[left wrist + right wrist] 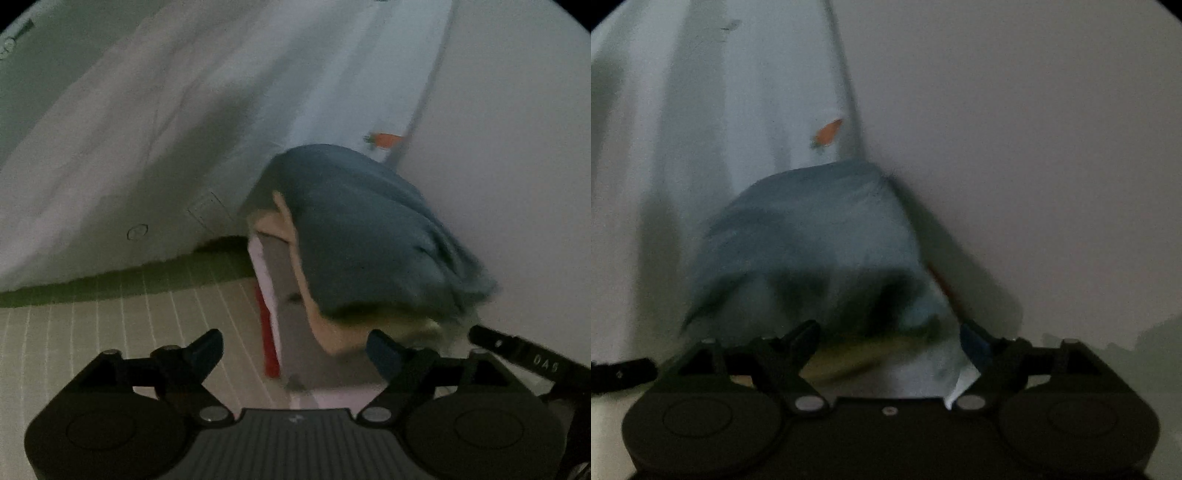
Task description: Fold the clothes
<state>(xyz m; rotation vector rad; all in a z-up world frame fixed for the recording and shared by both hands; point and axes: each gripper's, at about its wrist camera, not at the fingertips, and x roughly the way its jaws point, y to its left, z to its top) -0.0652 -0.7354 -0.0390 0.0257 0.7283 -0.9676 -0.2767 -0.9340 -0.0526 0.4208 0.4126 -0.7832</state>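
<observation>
A folded blue garment lies on top of a stack of folded clothes with beige, grey, white and red layers. My left gripper is open, its fingers spread at the near end of the stack, holding nothing. In the right wrist view the blue garment fills the middle, blurred. My right gripper is open, its fingers on either side of the garment's near edge, not closed on it. The tip of the other gripper shows at the right of the left wrist view.
A white sheet with a small orange print lies behind the stack. A beige lined mat lies under the left gripper. A pale wall rises on the right.
</observation>
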